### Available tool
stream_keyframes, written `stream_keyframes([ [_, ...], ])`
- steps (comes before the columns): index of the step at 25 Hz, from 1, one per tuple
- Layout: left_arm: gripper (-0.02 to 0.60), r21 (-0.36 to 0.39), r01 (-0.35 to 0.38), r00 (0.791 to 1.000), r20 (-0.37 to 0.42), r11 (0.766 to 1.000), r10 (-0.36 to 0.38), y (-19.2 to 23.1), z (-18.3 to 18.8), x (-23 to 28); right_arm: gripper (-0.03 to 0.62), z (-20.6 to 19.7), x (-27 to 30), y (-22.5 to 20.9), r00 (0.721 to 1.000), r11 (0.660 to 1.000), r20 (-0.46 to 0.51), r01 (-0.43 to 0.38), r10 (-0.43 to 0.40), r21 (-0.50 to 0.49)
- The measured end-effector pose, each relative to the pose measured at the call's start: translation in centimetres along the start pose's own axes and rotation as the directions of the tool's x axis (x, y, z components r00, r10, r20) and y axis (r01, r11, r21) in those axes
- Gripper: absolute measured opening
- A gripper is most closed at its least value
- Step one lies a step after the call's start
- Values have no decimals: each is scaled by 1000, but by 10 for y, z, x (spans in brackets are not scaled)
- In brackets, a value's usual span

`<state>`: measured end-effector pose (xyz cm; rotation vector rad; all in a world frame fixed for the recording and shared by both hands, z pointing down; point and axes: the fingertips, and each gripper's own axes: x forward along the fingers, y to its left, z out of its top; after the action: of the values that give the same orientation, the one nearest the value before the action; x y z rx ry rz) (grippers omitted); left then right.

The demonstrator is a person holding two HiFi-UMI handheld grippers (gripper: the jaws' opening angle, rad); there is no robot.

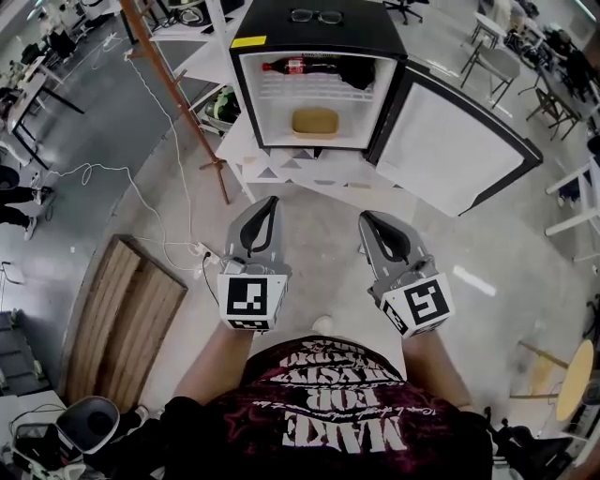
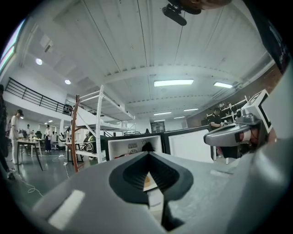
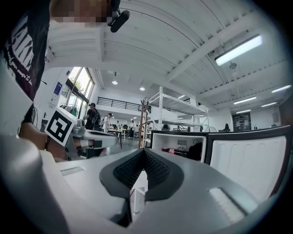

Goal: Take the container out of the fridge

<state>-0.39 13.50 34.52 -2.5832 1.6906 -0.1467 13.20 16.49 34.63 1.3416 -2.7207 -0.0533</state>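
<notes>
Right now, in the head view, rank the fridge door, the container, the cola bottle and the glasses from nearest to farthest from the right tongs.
1. Fridge door, swung open, ahead and right of the right tongs.
2. Container, on the lower shelf of the fridge.
3. Cola bottle, on the upper shelf.
4. Glasses, on top of the fridge.

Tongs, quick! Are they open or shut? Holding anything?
Left tongs: shut, holding nothing.
Right tongs: shut, holding nothing.

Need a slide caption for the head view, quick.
Left gripper and right gripper, shut, face the open fridge with the container inside.
</notes>
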Motion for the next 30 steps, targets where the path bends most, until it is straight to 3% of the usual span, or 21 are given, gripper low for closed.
stream_keyframes([
  [6, 0, -5, 12, 1000, 4, 1000, -12, -13, 6, 17, 28, 0, -1, -24, 1000, 1000, 13, 7, -7, 9],
  [16, 0, -15, -11, 1000, -26, 1000, 10, 2, -3, 21, 28, -6, 15, -25, 1000, 999, -10, -23, 23, 29],
  [30, 0, -2, 71, 997, -10, 997, -71, 36, 0, 73, 28, -2, 70, -41, 999, 999, -23, 38, -38, 34],
])
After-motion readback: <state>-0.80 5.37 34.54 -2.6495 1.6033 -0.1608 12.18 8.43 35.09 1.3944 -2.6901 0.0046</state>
